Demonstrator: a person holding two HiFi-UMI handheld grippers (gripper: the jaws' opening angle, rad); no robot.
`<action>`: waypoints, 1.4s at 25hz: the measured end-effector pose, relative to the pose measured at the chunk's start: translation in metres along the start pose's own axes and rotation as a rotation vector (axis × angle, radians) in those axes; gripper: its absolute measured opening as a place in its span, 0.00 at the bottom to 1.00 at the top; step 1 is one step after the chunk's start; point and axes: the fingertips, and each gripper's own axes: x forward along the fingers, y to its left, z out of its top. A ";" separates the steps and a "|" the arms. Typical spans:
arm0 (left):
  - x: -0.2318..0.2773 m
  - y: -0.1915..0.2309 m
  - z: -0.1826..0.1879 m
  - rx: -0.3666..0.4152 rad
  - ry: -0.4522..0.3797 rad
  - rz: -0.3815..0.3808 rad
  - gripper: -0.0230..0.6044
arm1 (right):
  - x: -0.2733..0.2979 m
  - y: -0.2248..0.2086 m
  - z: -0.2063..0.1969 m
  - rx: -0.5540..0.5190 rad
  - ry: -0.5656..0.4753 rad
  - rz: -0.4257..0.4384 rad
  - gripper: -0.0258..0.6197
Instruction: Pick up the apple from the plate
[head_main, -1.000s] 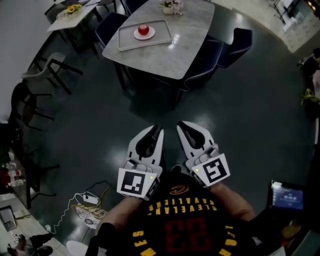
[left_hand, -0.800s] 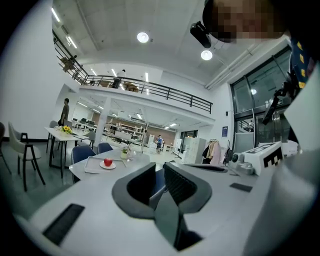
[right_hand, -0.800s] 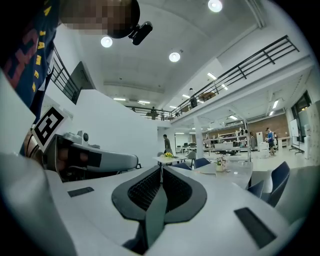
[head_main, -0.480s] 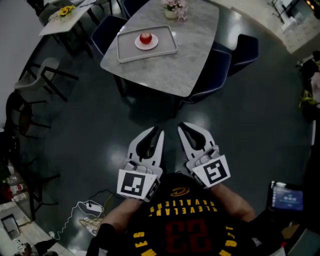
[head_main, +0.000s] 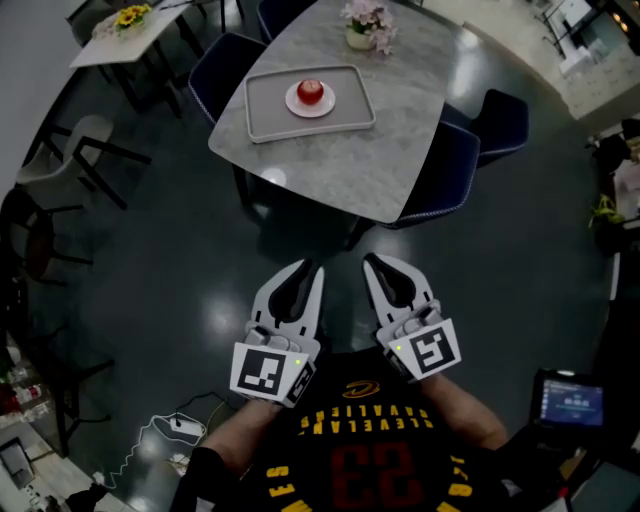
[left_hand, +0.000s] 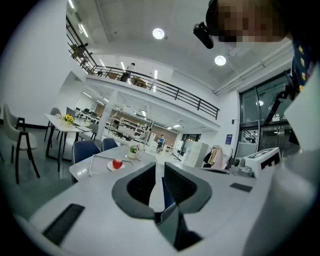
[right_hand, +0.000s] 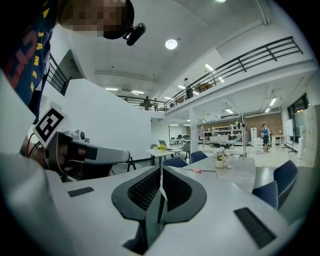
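Nearest, well short of the grey marble table (head_main: 340, 170), L gripper (head_main: 312, 272) has jaws a crack apart w/ nothing between; R gripper (head_main: 372, 264) has jaws pressed together, empty. Glossy dark floor (head_main: 150, 260) lies open up to table's near edge. Blue padded chairs (head_main: 440, 175) crowd table's right side. Red apple (head_main: 311, 92) sits on round white plate (head_main: 296, 103) in a shallow rectangular tray (head_main: 262, 110) on table's far-left part, w/ a flower pot (head_main: 362, 25) at its far edge.
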 end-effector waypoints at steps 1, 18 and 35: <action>0.000 0.004 0.003 -0.001 -0.003 -0.004 0.13 | 0.004 0.001 0.002 0.000 0.003 -0.002 0.05; 0.040 0.054 0.013 0.022 0.005 0.058 0.13 | 0.076 -0.018 -0.002 0.048 0.003 0.052 0.05; 0.142 0.077 0.054 0.084 -0.008 0.185 0.13 | 0.157 -0.110 0.023 0.065 -0.028 0.164 0.05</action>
